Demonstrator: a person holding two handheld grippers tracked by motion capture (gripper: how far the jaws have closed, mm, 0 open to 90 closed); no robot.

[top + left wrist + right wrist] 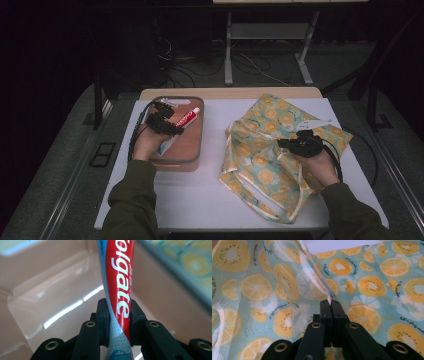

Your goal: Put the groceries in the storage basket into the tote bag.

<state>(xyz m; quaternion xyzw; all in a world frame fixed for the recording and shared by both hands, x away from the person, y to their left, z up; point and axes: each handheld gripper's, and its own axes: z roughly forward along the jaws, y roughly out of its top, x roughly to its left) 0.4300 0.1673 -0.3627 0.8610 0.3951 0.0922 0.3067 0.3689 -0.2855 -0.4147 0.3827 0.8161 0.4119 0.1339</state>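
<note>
The left gripper [119,322] has its jaws pinched on a toothpaste tube [117,285], the black pads pressed against the tube's two flat sides near its lower end. In the left gripper view the tube runs straight up and away from the jaws, so its long axis lies in line with the gripper. Around it is the pale pink inside of a tray [50,297]. From the high view the left gripper [162,122] sits over the tray [192,162] at the left of the table [215,200], with the tube [187,118] slanting toward the tray's far right corner, cap end leading.

The right gripper [331,306] has its jaws pressed together on a thin white edge strip of a cloth bag [387,290] printed with orange slices. The strip rises from the jaws toward the upper left. In the high view the right gripper [295,145] holds that edge near the middle of the bag [255,160], which lies crumpled on the right half of the table.

The bag lies to the right of the tray, well apart from the tube. Likely the tube is meant for the bag, with the right gripper lifting the edge to open its mouth. The tube would then travel rightward, cap first, toward the raised edge.
</note>
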